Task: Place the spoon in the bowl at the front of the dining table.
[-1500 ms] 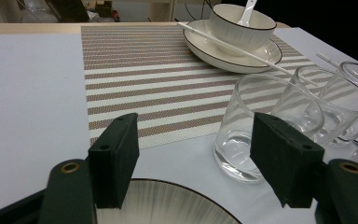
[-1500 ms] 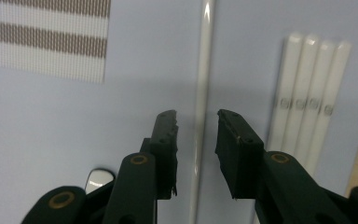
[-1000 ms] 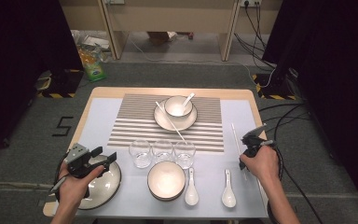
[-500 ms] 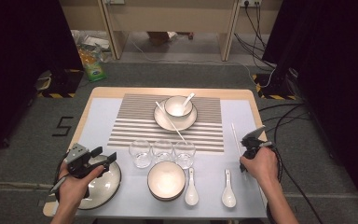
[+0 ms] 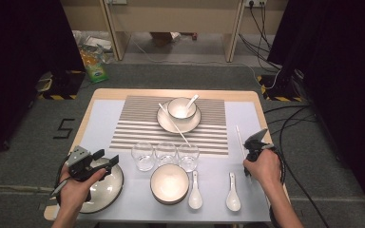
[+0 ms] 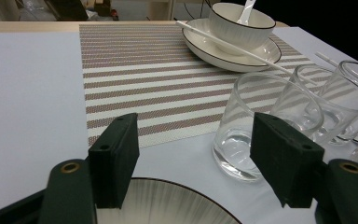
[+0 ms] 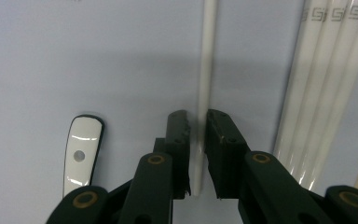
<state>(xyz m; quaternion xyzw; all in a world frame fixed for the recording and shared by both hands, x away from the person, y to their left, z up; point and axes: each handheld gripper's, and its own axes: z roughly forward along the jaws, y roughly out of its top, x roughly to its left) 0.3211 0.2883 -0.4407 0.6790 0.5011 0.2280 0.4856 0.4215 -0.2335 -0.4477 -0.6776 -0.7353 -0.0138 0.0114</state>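
High view. My right gripper (image 5: 255,142) sits at the table's right edge, jaws drawn in on a single white chopstick (image 5: 240,137) lying on the pale mat (image 5: 102,118); the jaws have just been closing. To its left: two white spoons (image 5: 233,192), a stacked bowl (image 5: 169,184), three glasses (image 5: 165,153). Beyond them, a bowl on a saucer (image 5: 179,115) with a spoon in it and another chopstick leaning across. My left gripper (image 5: 105,162) hovers over a dark-rimmed plate (image 5: 107,190), jaws wide, holding nothing.

Left gripper view. Plate rim (image 6: 168,198) directly below the spread jaws. Nearest glass (image 6: 247,123) just ahead, toward the right jaw; two more glasses behind it. Striped placemat (image 6: 135,60) ahead, bowl and saucer (image 6: 235,35) at its far end.

Right gripper view. Chopstick (image 7: 207,60) runs straight ahead between the pads, which stand almost against it; I cannot tell whether they press it yet. Bundle of white chopsticks (image 7: 326,79) close on the right. Spoon handle (image 7: 80,154) to the left, apart.
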